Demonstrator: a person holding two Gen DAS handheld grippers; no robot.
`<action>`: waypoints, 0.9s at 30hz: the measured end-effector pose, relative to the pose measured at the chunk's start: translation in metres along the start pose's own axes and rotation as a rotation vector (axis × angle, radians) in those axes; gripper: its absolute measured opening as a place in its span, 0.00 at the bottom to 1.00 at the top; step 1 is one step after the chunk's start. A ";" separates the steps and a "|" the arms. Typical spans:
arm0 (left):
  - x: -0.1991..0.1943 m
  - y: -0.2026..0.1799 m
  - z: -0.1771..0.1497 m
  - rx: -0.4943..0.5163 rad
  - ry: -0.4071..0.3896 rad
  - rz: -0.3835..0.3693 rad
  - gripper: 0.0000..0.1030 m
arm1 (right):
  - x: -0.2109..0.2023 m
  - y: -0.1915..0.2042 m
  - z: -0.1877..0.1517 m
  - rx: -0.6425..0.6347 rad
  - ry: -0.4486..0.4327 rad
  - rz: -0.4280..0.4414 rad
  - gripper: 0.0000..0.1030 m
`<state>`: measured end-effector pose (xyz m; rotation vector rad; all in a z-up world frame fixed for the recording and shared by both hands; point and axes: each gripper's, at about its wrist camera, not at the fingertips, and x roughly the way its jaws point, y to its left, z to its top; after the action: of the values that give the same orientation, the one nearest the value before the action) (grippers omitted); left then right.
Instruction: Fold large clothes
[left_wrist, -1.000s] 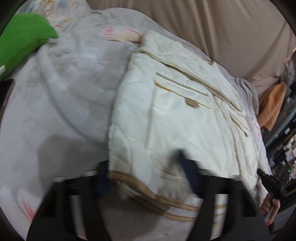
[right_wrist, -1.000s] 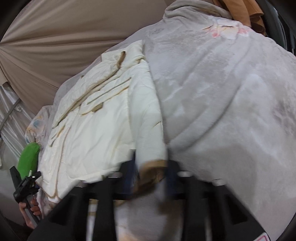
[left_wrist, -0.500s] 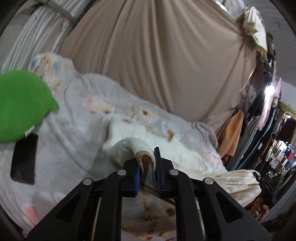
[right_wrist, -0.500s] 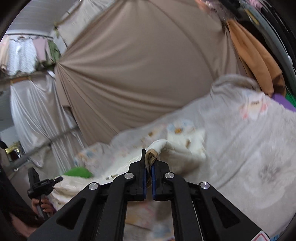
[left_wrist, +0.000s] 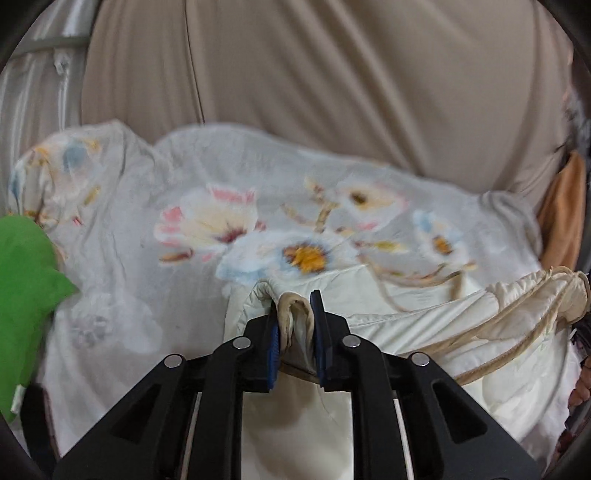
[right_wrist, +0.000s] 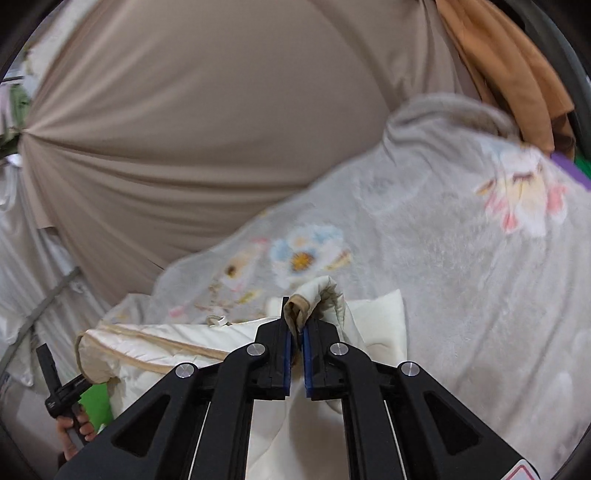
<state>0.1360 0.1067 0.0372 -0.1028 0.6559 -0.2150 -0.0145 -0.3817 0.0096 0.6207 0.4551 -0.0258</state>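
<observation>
A cream quilted jacket with tan trim (left_wrist: 424, 332) lies on a grey floral blanket (left_wrist: 140, 258). My left gripper (left_wrist: 295, 306) is shut on a tan-trimmed hem corner of the jacket and holds it lifted above the bed. My right gripper (right_wrist: 295, 321) is shut on another hem corner of the jacket (right_wrist: 166, 347), also lifted. The jacket hangs stretched between the two grippers. The left gripper also shows at the lower left of the right wrist view (right_wrist: 61, 395), held by a hand. The jacket's lower part is hidden under the grippers.
A green pillow (left_wrist: 26, 288) lies at the left of the bed. A beige curtain (left_wrist: 332, 81) hangs behind the bed. Orange clothing (right_wrist: 517, 85) hangs at the right. The blanket (right_wrist: 461, 258) covers the bed to the right.
Both grippers closed on the jacket's hem corners and lifted them off the bed, moving forward. The jacket, flat a second ago, now hangs raised between them.
</observation>
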 end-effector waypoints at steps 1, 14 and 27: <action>0.023 0.001 -0.002 0.006 0.038 0.018 0.17 | 0.022 -0.007 0.001 0.005 0.038 -0.028 0.04; 0.034 0.028 -0.008 -0.066 0.005 -0.112 0.38 | 0.040 -0.048 -0.004 0.147 0.040 0.116 0.16; -0.048 -0.051 -0.004 0.137 -0.130 -0.144 0.83 | 0.003 0.094 -0.052 -0.348 0.009 0.036 0.31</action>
<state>0.0886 0.0682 0.0710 -0.0316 0.5028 -0.3886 -0.0178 -0.2754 0.0226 0.2865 0.4447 0.0890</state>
